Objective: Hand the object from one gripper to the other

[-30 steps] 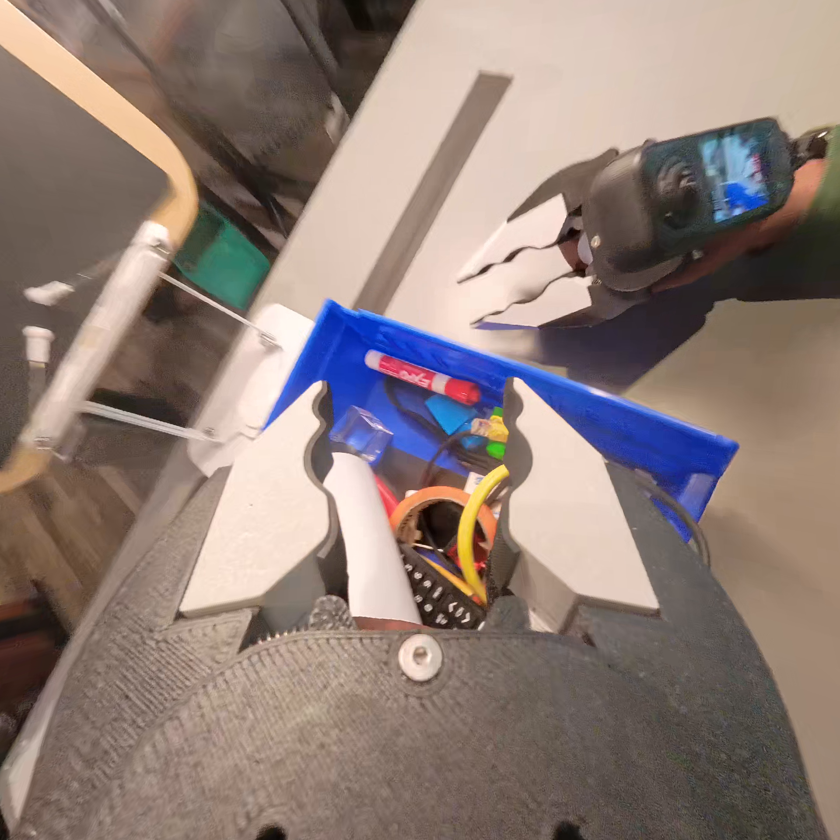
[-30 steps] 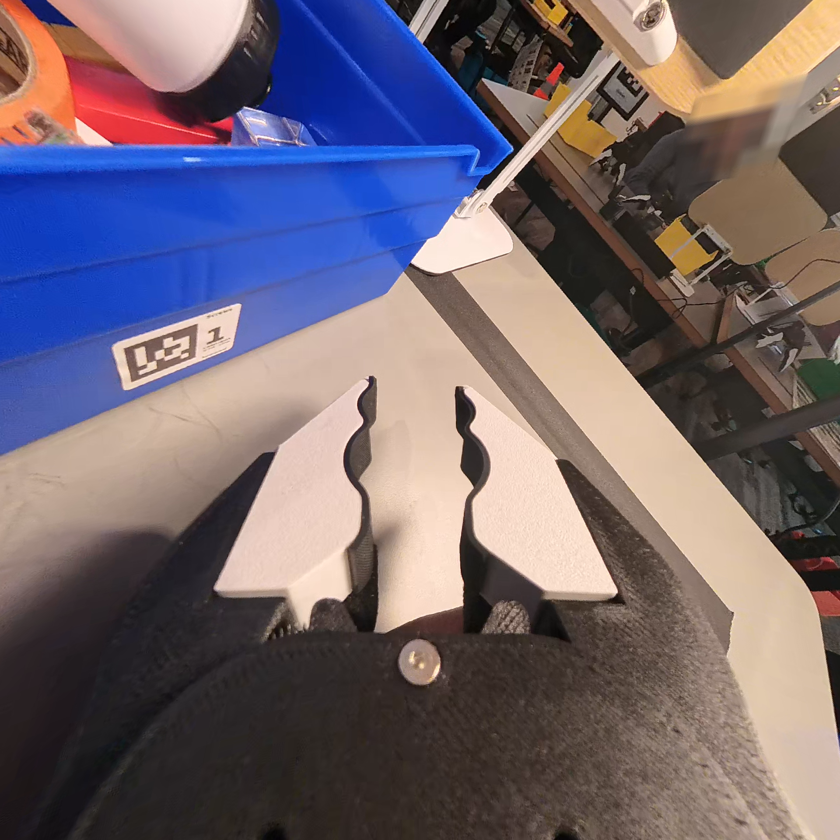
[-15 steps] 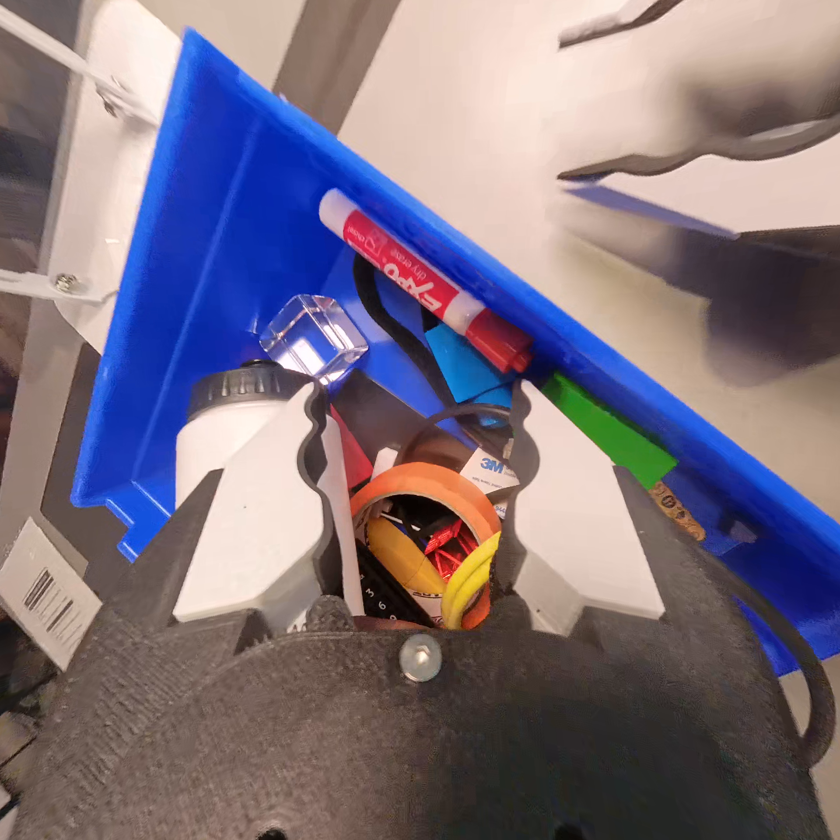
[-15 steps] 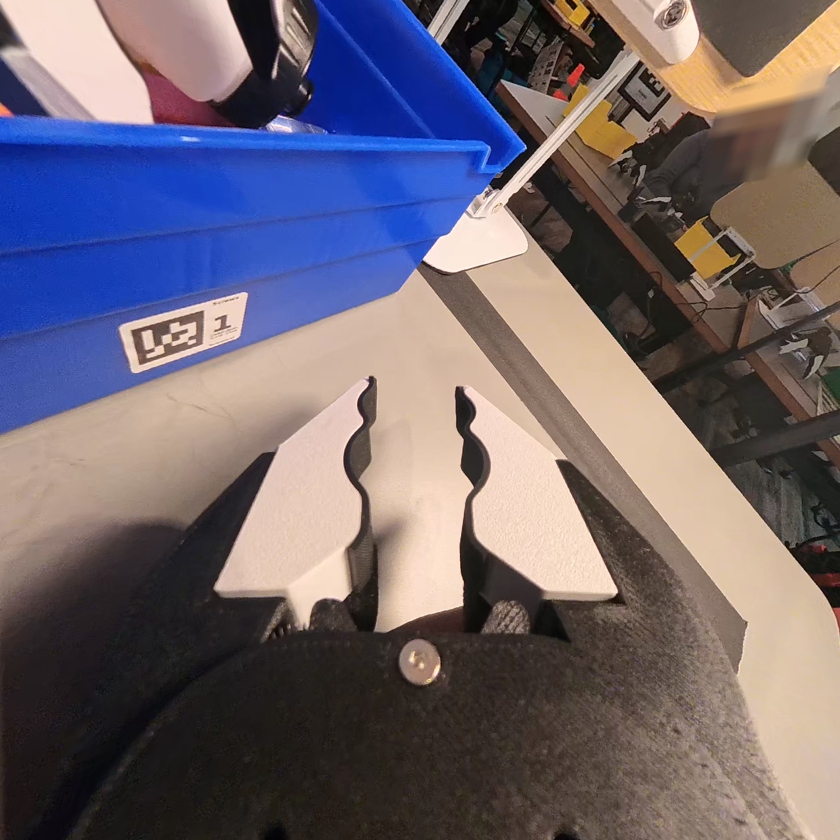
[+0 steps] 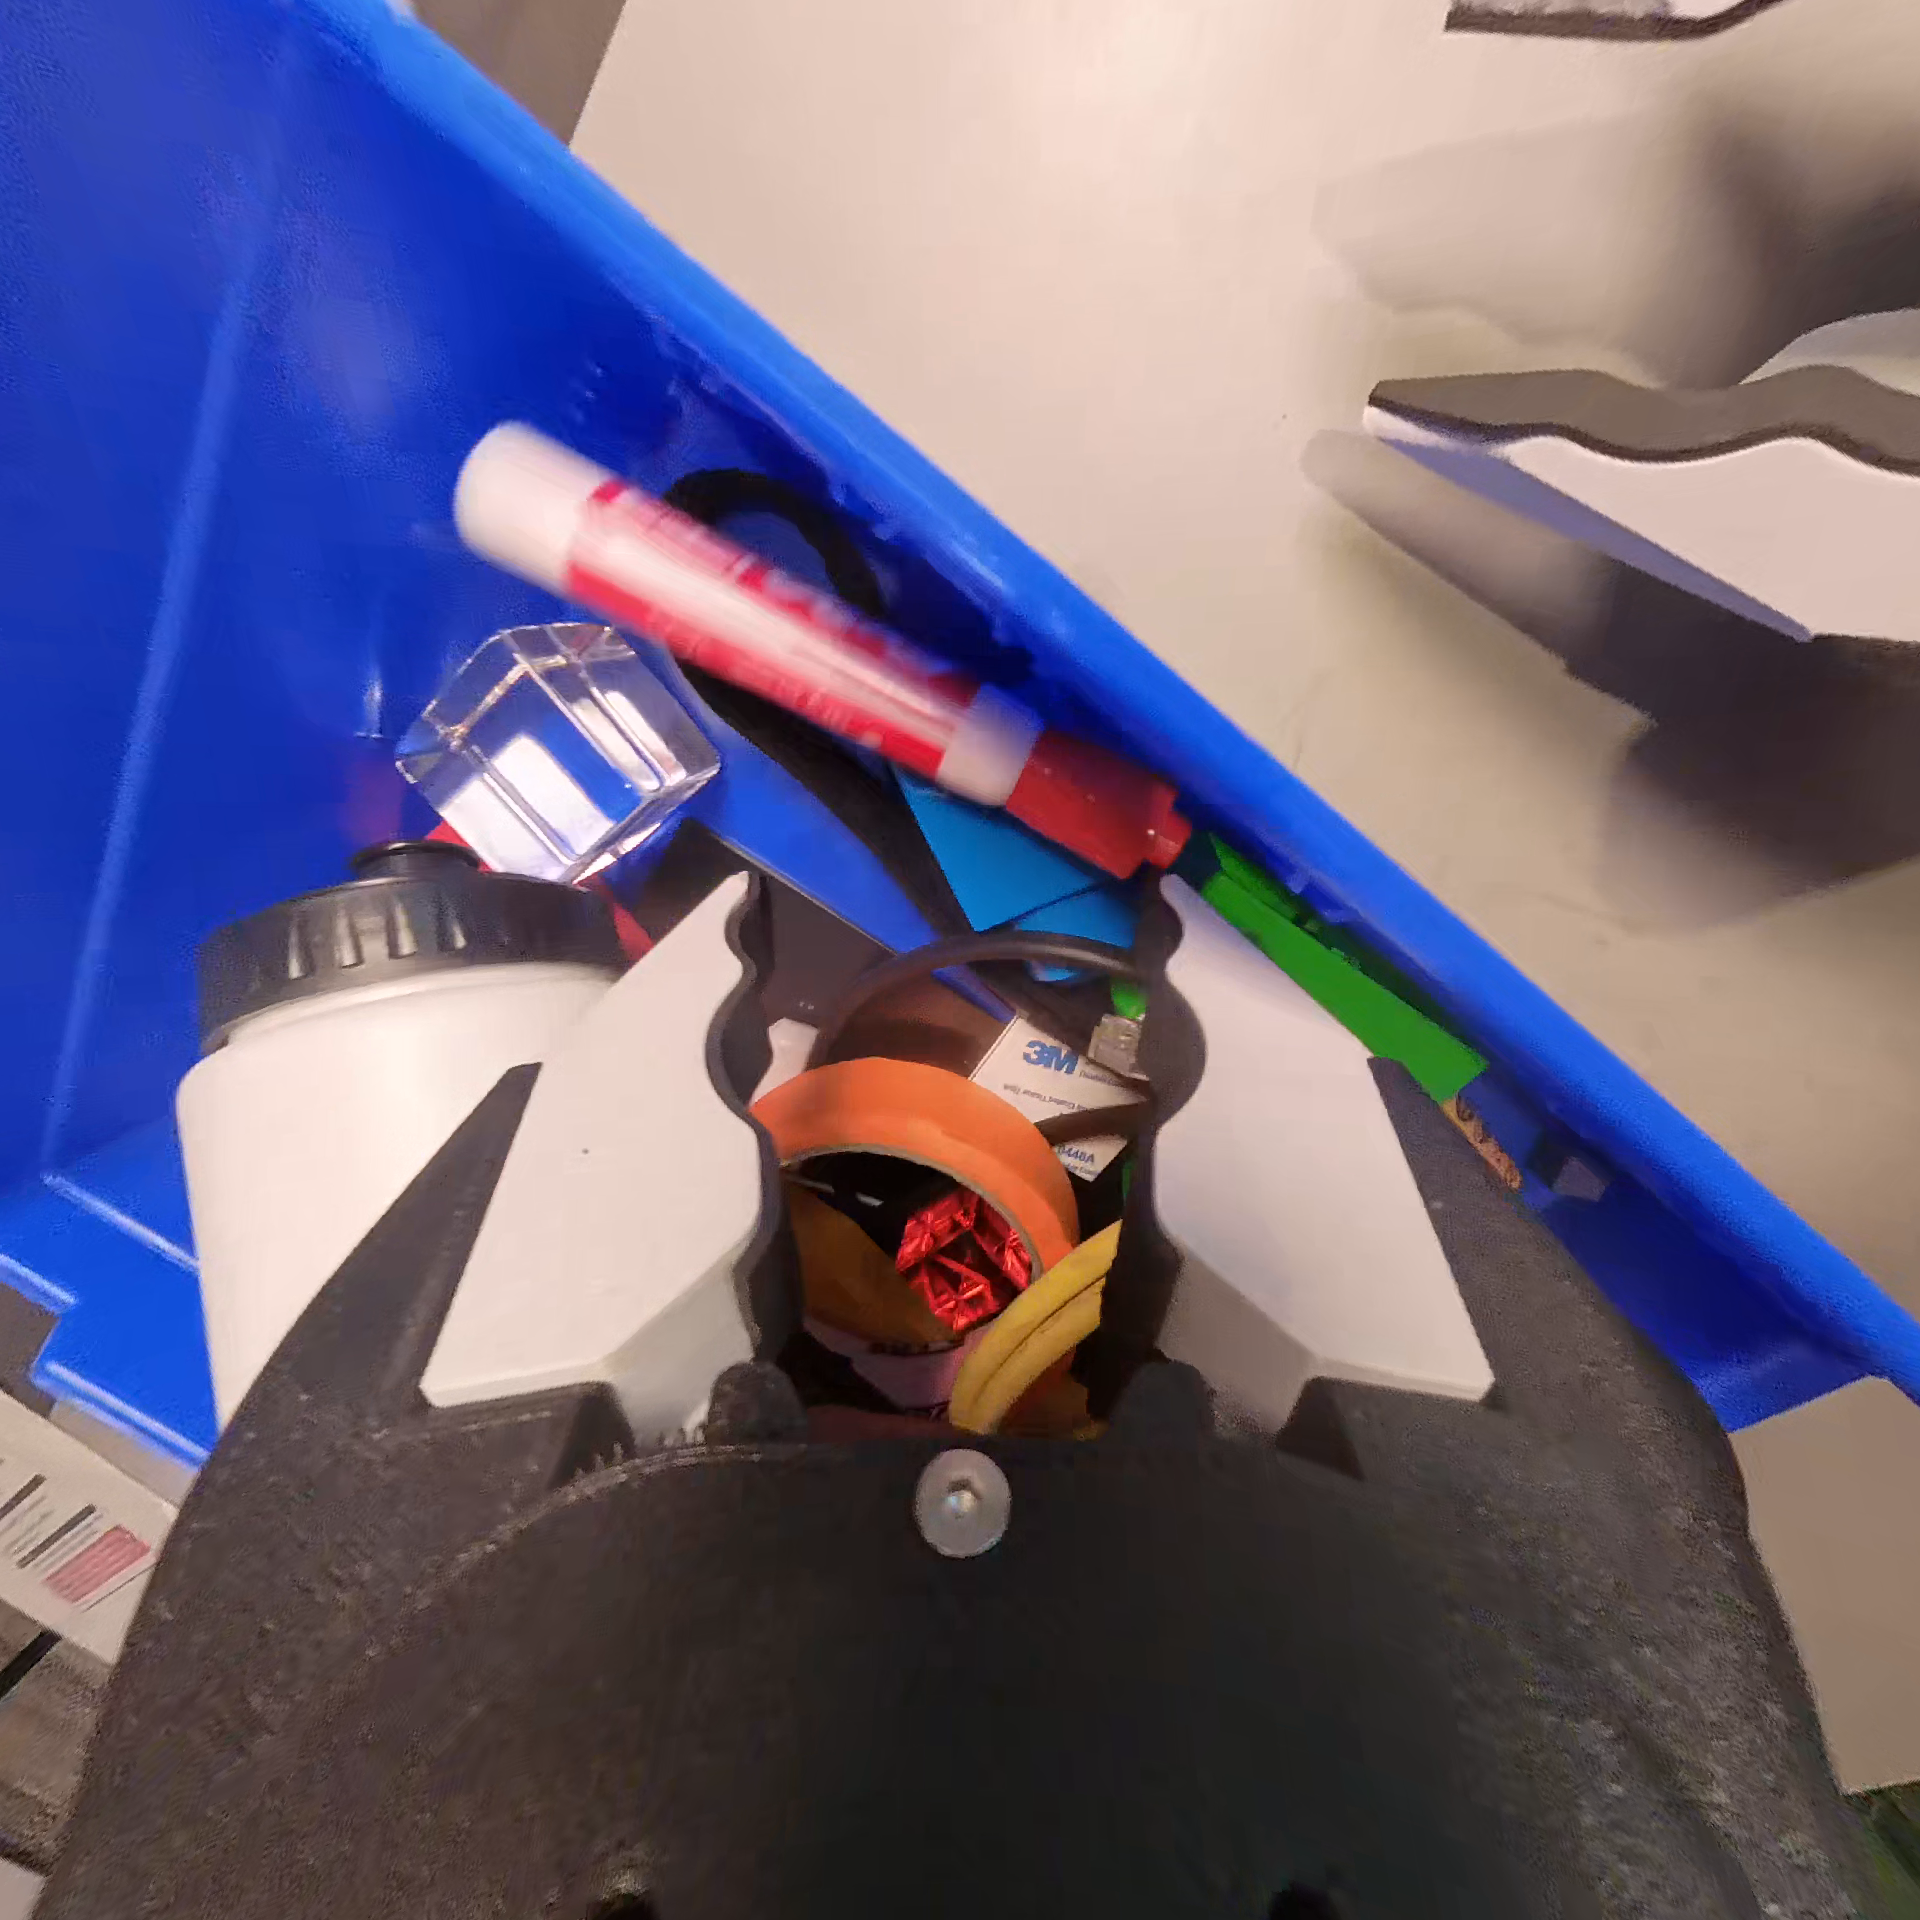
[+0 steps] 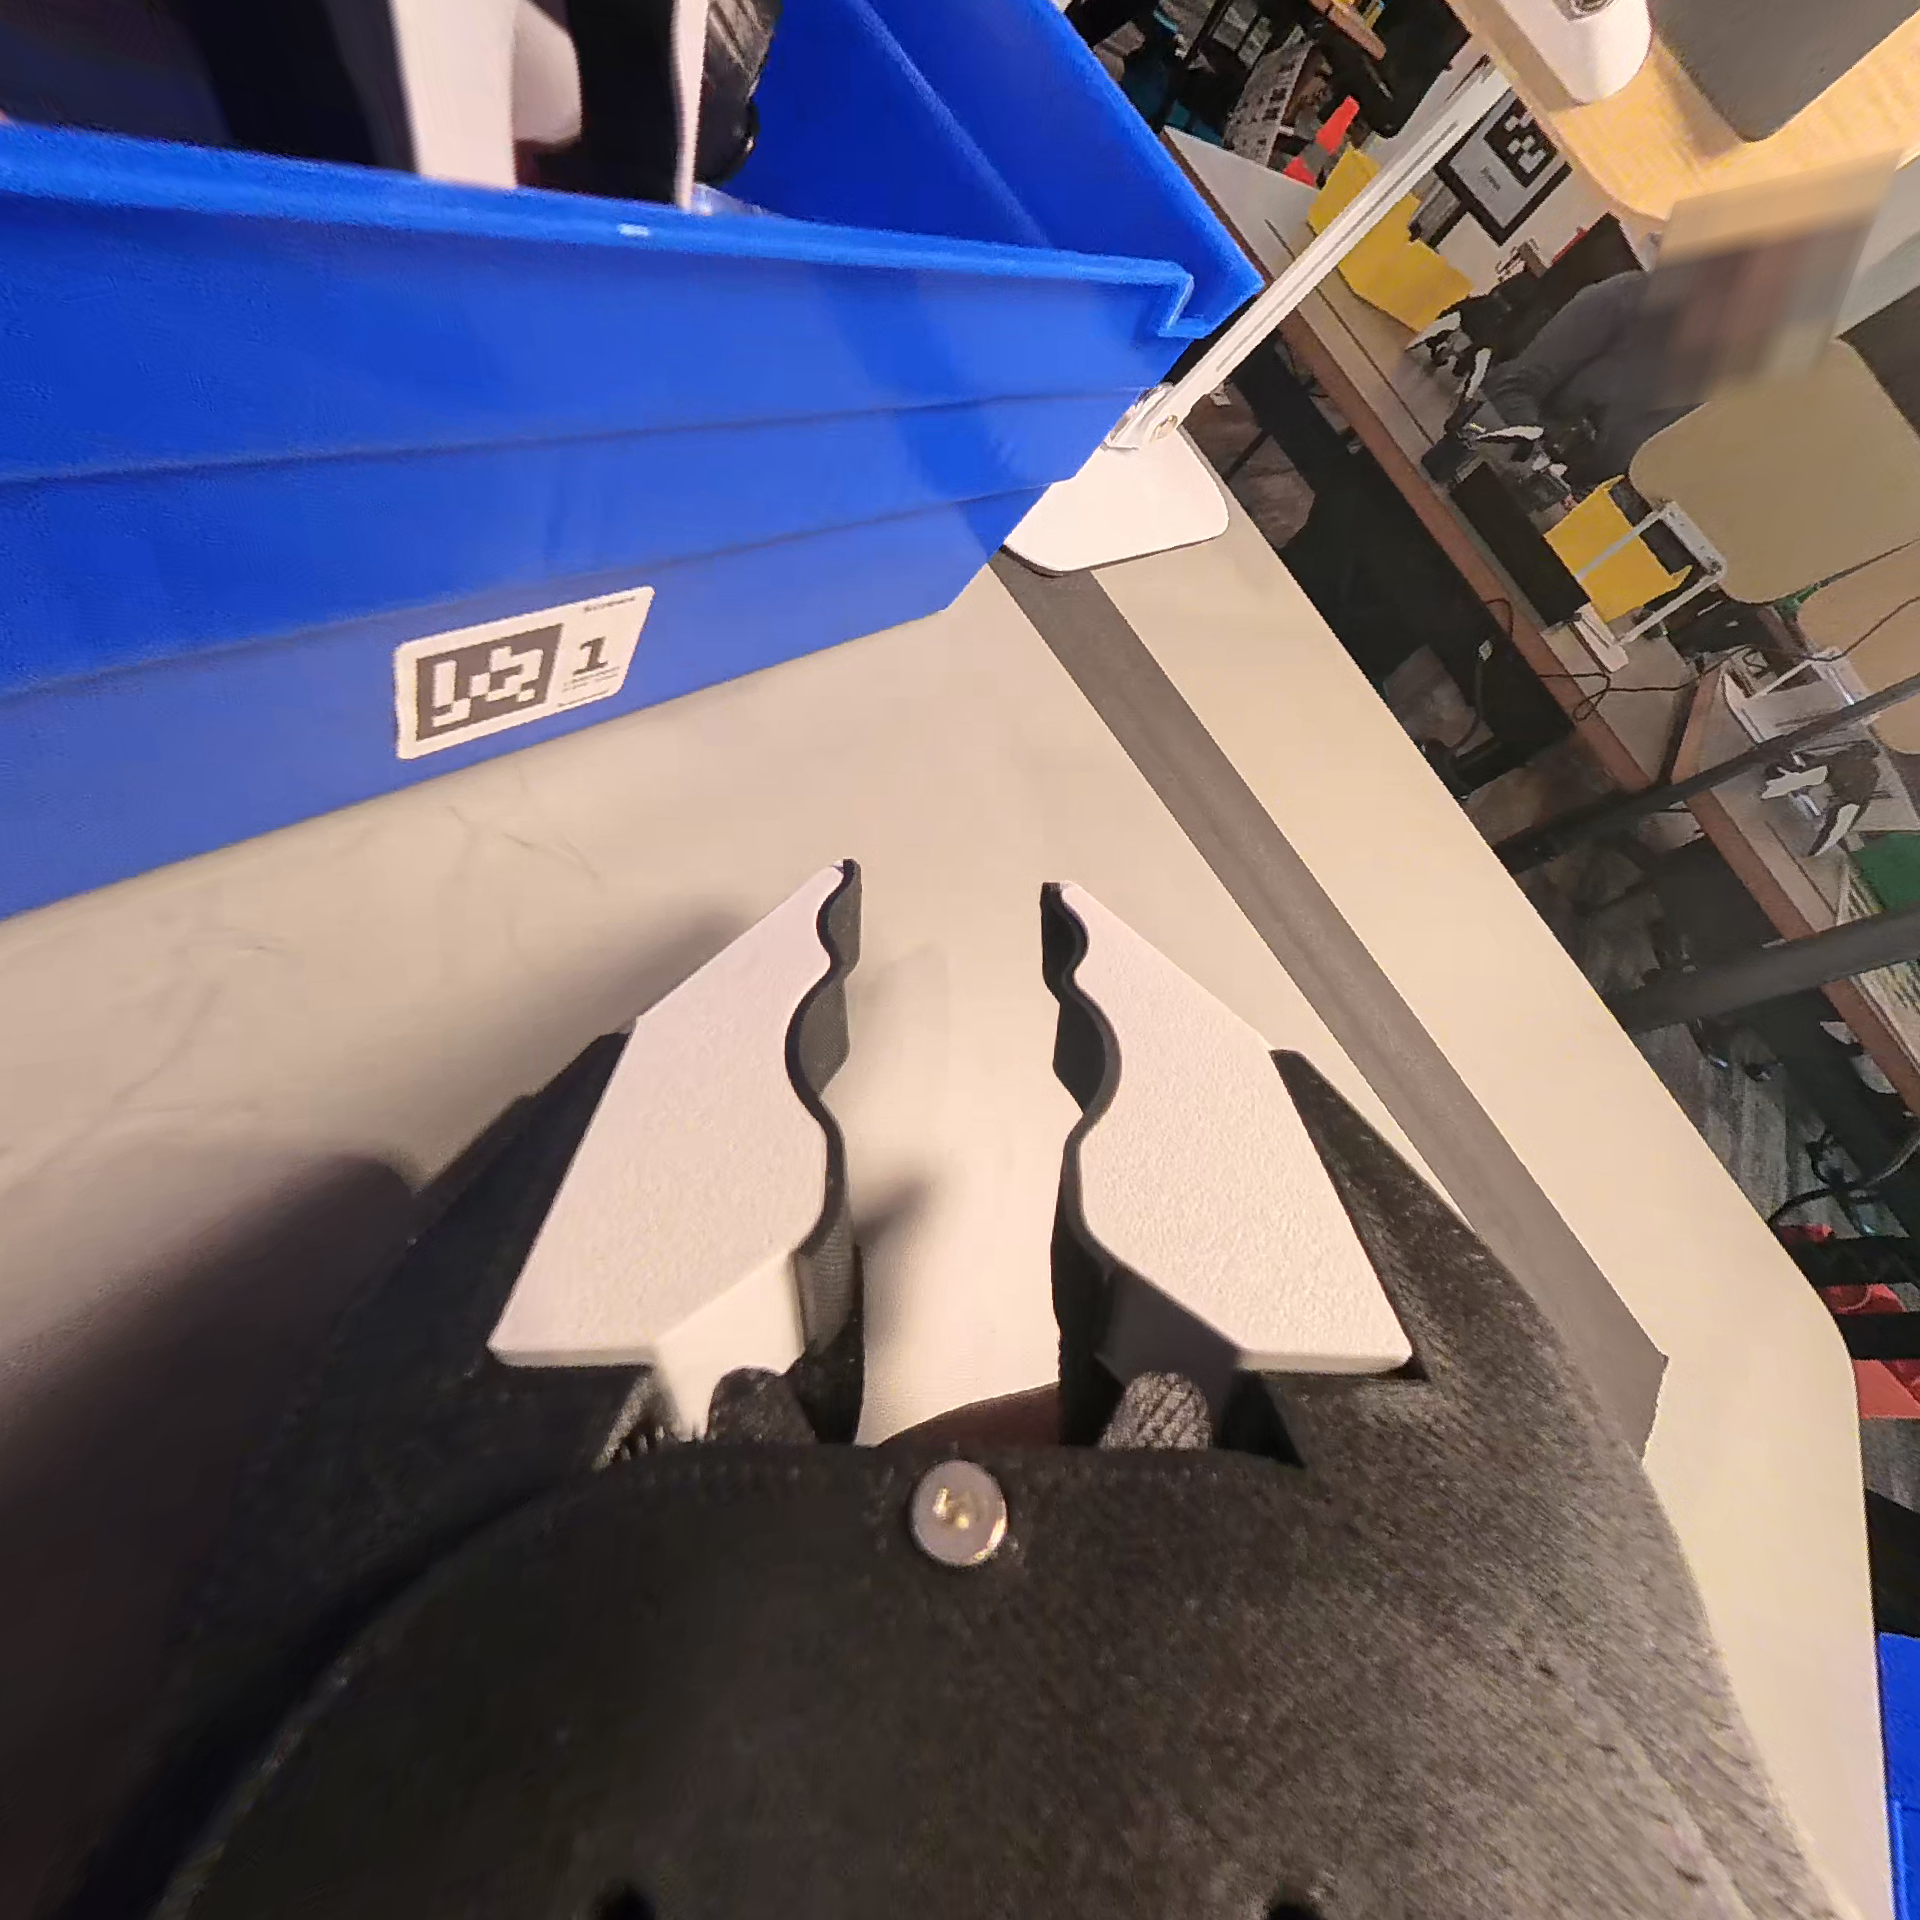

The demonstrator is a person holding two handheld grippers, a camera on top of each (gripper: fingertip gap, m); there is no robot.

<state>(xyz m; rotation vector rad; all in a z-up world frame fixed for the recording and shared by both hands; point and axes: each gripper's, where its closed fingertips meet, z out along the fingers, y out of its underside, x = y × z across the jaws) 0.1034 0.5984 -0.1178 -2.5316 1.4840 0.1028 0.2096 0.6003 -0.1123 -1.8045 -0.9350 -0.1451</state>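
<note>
Pale grey worktop (image 6: pixel 727 831) carries a blue plastic bin (image 5: pixel 260 468). Left gripper (image 5: pixel 951 1039), jaws wide and empty, straddles an orange tape roll (image 5: pixel 914 1122); closing comes next. Right gripper (image 6: pixel 945 1039) waits half-open, empty.

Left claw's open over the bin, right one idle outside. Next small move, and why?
Probably lower the left claw a little and close on the orange tape roll: it sits between the open fingers in the bin, nothing held yet. Right claw waits open and empty on the table.
</note>
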